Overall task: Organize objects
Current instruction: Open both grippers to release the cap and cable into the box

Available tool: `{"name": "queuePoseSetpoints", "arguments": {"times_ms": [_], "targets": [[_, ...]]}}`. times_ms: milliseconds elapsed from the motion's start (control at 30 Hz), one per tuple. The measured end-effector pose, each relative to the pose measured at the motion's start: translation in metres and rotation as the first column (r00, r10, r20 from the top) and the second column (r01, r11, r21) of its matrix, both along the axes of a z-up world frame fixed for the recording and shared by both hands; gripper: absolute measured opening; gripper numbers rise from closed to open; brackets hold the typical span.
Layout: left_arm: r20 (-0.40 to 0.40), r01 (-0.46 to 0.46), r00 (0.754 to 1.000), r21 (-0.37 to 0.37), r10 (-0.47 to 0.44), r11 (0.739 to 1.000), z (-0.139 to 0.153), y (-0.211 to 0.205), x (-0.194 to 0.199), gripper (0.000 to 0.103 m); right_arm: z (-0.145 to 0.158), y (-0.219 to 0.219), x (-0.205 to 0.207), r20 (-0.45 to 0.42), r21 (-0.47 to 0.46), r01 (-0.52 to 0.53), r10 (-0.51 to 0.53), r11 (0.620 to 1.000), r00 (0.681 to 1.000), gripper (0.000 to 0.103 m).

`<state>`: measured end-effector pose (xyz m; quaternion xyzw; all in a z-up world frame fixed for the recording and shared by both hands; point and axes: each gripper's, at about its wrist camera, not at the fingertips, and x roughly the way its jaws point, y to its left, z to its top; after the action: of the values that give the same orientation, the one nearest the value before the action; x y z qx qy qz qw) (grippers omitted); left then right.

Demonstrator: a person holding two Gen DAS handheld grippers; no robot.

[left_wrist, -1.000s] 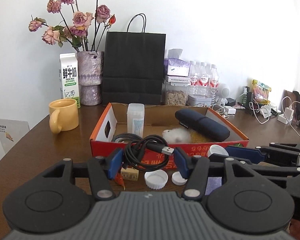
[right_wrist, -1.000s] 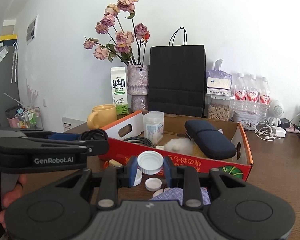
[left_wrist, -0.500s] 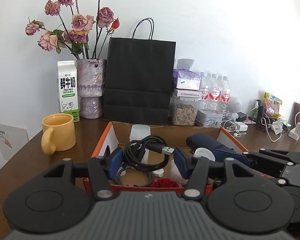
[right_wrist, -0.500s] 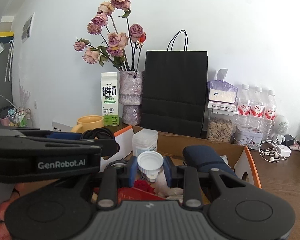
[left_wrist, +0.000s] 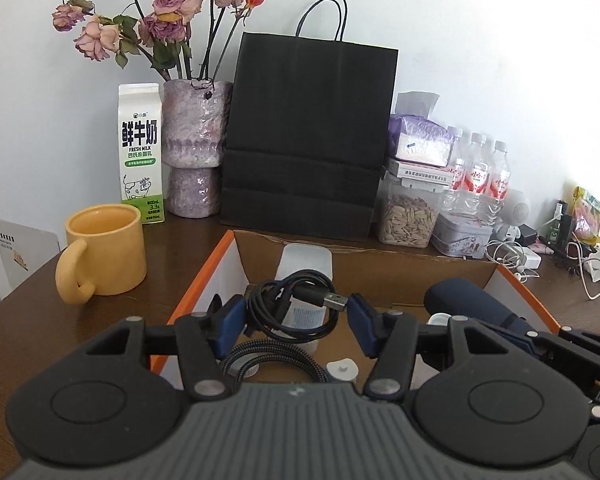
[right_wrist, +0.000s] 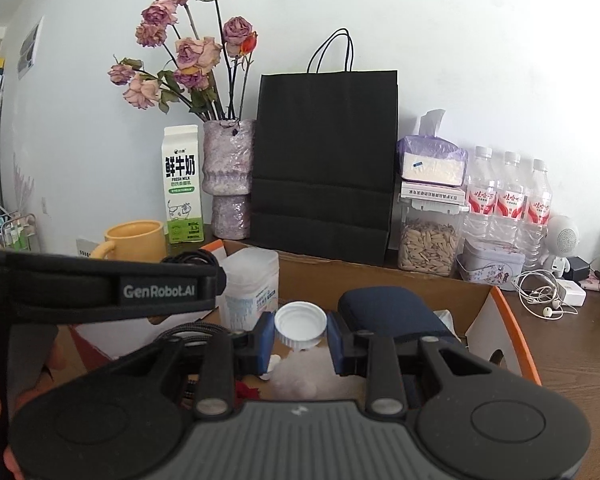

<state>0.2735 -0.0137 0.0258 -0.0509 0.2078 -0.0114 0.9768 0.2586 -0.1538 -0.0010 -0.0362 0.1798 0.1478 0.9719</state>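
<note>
Over the box [left_wrist: 512,280], the left gripper [left_wrist: 296,316] clasped a coiled cable [left_wrist: 292,308] and the right gripper [right_wrist: 300,334] a white cap [right_wrist: 300,323]. Both wanted lowering into bare gaps beside the jar [right_wrist: 252,284] and case [right_wrist: 392,312] before release, lest either bounce out

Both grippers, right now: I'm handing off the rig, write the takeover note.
Left gripper: shut on the coiled black USB cable, held above the cardboard box.
Right gripper: shut on the white bottle cap, also over the box.
In the box: dark blue case, clear plastic container, braided cable, a small white cap, white fluff.
Done: both items carried over the box.
Left: lower and release each inside. Anything remaining on the table in front of the box is out of view.
</note>
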Motion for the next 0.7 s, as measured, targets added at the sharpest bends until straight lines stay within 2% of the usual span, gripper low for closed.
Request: {"name": "queuePoseSetpoints", "arguments": {"times_ms": [133,167,200,233,267,367,433,700], "targets": [[0.024,-0.020,1.000,-0.005,0.020,1.000,-0.001,0.001,-0.006,0.062,-0.001,-0.001,-0.001,0.002,0.005,-0.001,0.001,1.000,1.000,0.027],[0.034,-0.025,0.999,-0.003,0.025,1.000,-0.002,0.001,-0.008,0.077,-0.002,-0.002,-0.001,0.003,0.002,0.002,-0.002,1.000,1.000,0.030],[0.049,-0.032,0.998,-0.002,0.032,0.999,-0.001,0.002,-0.010,0.100,-0.003,-0.002,-0.001,0.002,0.000,0.004,-0.004,1.000,1.000,0.034],[0.074,-0.043,0.996,0.003,0.043,0.999,0.000,0.002,-0.013,0.103,-0.004,-0.003,-0.001,0.000,0.002,0.006,-0.006,1.000,1.000,0.048],[0.101,-0.052,0.994,0.013,0.050,0.999,0.002,0.001,-0.017,0.103,-0.004,-0.004,-0.001,0.001,0.005,0.009,-0.009,1.000,1.000,0.067],[0.132,-0.047,0.990,0.028,0.043,0.999,0.004,-0.001,-0.025,0.103,-0.005,-0.004,-0.006,0.019,0.007,0.003,-0.003,1.000,1.000,0.087],[0.134,-0.044,0.990,0.034,0.039,0.998,0.005,-0.003,-0.026,0.103,-0.004,-0.004,-0.009,0.032,0.000,0.009,-0.008,1.000,0.999,0.090],[0.126,-0.038,0.991,0.022,0.035,0.999,0.005,0.000,-0.032,0.103,0.001,-0.008,-0.017,0.043,0.016,-0.004,0.003,1.000,0.999,0.091]]}}
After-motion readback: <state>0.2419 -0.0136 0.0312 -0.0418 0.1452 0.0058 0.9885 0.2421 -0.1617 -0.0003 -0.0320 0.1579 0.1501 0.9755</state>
